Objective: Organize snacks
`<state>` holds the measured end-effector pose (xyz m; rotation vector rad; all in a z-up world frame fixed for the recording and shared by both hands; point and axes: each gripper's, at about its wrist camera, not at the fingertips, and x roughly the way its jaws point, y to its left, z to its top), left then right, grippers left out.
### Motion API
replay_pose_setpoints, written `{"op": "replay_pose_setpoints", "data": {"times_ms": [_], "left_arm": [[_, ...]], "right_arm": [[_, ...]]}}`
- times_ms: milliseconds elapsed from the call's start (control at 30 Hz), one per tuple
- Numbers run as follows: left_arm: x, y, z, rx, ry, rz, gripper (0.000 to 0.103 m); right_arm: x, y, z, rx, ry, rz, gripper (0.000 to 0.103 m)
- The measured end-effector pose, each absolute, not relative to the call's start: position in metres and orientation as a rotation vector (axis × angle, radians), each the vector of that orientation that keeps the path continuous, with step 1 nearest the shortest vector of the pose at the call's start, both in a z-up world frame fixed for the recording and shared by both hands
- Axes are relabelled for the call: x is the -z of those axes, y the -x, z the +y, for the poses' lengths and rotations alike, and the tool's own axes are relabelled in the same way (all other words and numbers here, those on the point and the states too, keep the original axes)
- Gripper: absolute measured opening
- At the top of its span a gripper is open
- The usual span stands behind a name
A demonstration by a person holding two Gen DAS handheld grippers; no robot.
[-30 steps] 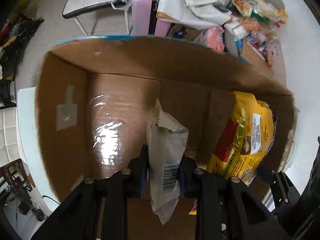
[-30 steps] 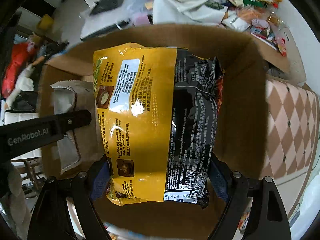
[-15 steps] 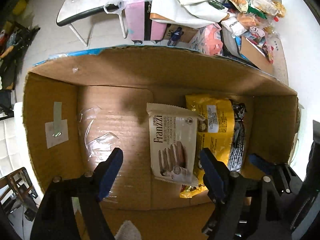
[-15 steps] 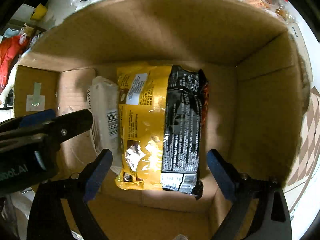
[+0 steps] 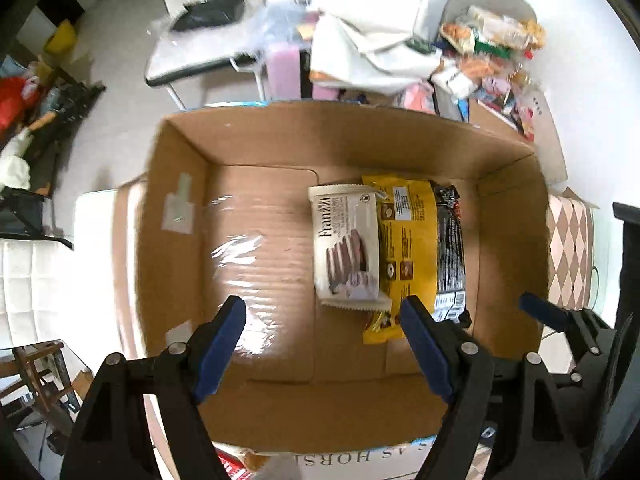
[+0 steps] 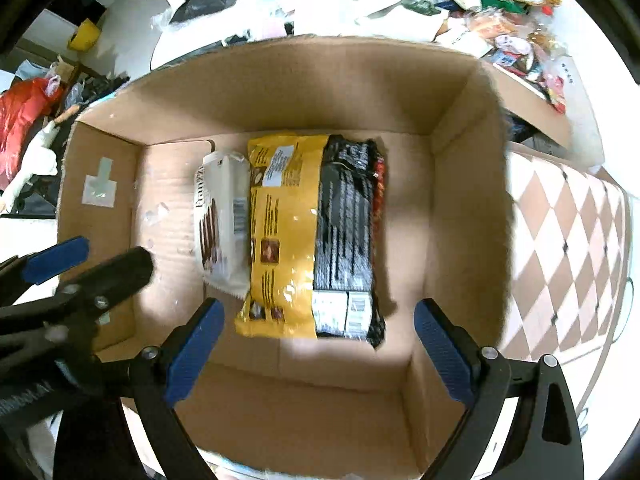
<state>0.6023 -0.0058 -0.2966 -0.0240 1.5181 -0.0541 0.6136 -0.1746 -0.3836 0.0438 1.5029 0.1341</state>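
Note:
An open cardboard box (image 5: 176,184) (image 6: 464,184) holds two snacks lying flat on its floor. A white Franzzi cookie packet (image 5: 346,246) (image 6: 218,220) lies left of a yellow and black noodle pack (image 5: 420,252) (image 6: 316,232), touching it. My left gripper (image 5: 324,340) is open and empty above the box's near side. My right gripper (image 6: 316,344) is open and empty above the box, just in front of the noodle pack. The left gripper also shows at the left edge of the right wrist view (image 6: 80,272).
A pile of loose snack packets (image 5: 492,52) (image 6: 508,12) lies beyond the box at the far right. A white cloth bag (image 5: 360,48) and a grey folding table (image 5: 200,52) stand behind the box. A checkered surface (image 6: 568,240) lies to the right.
Both grippers opened and let go of their snacks into the box, then pulled back up and away. The cookie packet and noodle pack now lie flat on the box floor.

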Motion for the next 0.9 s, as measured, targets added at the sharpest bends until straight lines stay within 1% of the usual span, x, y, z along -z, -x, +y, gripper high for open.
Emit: {"op": "replay_pose_setpoints", "data": {"times_ms": [200,367,533,600,700,767,900], "left_arm": [[0.257,-0.556,0.002,0.036,0.007,1.396,0.078],[0.219,-0.506,0.009,0.047,0.024,1.324,0.078],[0.198,-0.439,0.015,0.085,0.039,1.323,0.078],[0.2,-0.409,0.014,0.091,0.022,1.347,0.078],[0.22,-0.358,0.018,0.118,-0.028,1.421,0.078],[0.245,-0.322,0.02,0.181,-0.072,1.496,0.078],[0.298,-0.258,0.009,0.364,-0.291,1.617,0.078]], "right_arm": [[0.335,-0.57,-0.175,-0.12,-0.011,1.389,0.098],[0.298,-0.514,-0.176,-0.139,-0.068,1.347,0.098],[0.284,-0.44,-0.182,-0.156,-0.118,1.335,0.098],[0.288,-0.406,-0.187,-0.169,-0.138,1.355,0.098],[0.306,-0.354,-0.196,-0.177,-0.149,1.416,0.098],[0.325,-0.318,-0.202,-0.177,-0.153,1.474,0.098],[0.368,-0.262,-0.214,-0.183,-0.16,1.6,0.098]]}}
